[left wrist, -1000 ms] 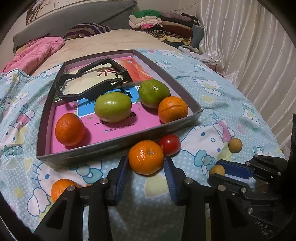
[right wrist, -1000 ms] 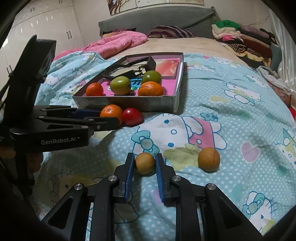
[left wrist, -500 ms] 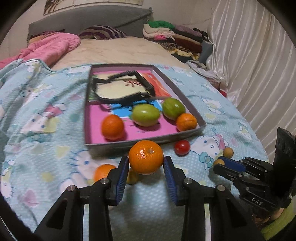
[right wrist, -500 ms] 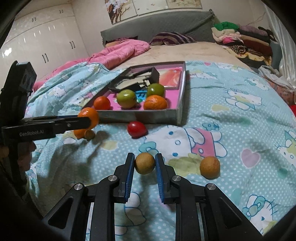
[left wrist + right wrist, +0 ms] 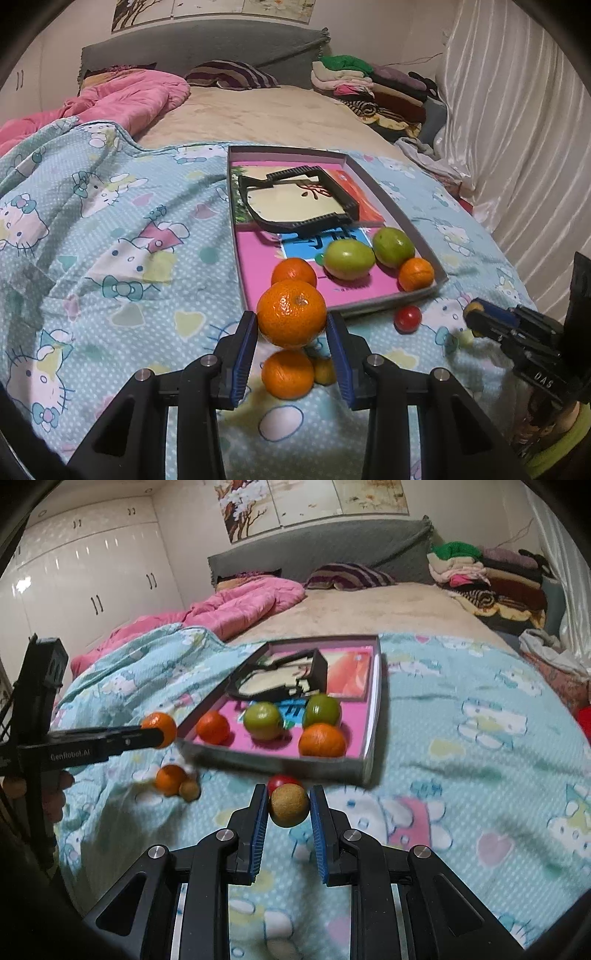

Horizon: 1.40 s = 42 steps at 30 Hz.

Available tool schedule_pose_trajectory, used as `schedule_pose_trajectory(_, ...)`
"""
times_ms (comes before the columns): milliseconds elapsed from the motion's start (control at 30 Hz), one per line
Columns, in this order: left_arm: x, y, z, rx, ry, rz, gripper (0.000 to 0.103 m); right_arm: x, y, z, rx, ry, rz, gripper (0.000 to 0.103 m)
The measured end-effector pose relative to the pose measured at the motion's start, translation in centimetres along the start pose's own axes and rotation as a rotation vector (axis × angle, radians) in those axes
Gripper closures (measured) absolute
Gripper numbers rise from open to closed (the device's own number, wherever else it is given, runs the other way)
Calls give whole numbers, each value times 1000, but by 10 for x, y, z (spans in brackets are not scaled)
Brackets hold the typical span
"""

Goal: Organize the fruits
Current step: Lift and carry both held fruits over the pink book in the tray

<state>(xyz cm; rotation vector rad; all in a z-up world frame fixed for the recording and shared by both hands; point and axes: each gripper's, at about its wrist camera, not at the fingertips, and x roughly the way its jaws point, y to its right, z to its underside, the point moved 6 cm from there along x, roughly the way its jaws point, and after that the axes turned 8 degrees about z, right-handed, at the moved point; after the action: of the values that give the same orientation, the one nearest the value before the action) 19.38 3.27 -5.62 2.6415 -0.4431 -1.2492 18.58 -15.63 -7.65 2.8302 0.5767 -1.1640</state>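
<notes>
Orange mandarin [image 5: 291, 313] clamped in left gripper [image 5: 291, 332], tan longan [image 5: 288, 805] in right gripper [image 5: 288, 814]; four fruits fill the tray [image 5: 373, 303] at twelve o'clock, four remain on the bedspread [image 5: 122, 258].

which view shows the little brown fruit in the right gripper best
The right wrist view: the small brown fruit sits centred and close between the right gripper pads, its rough skin clear. In the left wrist view only a sliver of it peeks out at that gripper's tip, far right and blurred.
</notes>
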Motion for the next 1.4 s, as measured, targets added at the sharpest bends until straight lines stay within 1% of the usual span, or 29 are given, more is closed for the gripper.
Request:
schedule_pose_trajectory(200,11,-5,-4,13,-9,-35,64,7,8,-21,3,24,22,80)
schedule_pose_trajectory(333,16,-6,-8,12,-6,-34,64,12,18,-34,15,32,41,80)
schedule_pose_trajectory(600,25,-8,-15,7,-16,-42,64,24,30,-43,31,18,64,80)
schedule_pose_trajectory(833,33,-17,-13,-1,-40,-53,64,32,12,-46,-12,19,42,80)
schedule_pose_trajectory(967,34,-20,-11,4,-30,-45,64,42,-3,-49,-54,12,35,80)
schedule_pose_trajectory(1200,35,-20,-12,20,-24,-40,64,66,-27,-53,-117,-23,21,80)
schedule_pose_trajectory(1400,38,-20,-14,31,-22,-47,63,80,-40,-50,-154,-46,30,80)
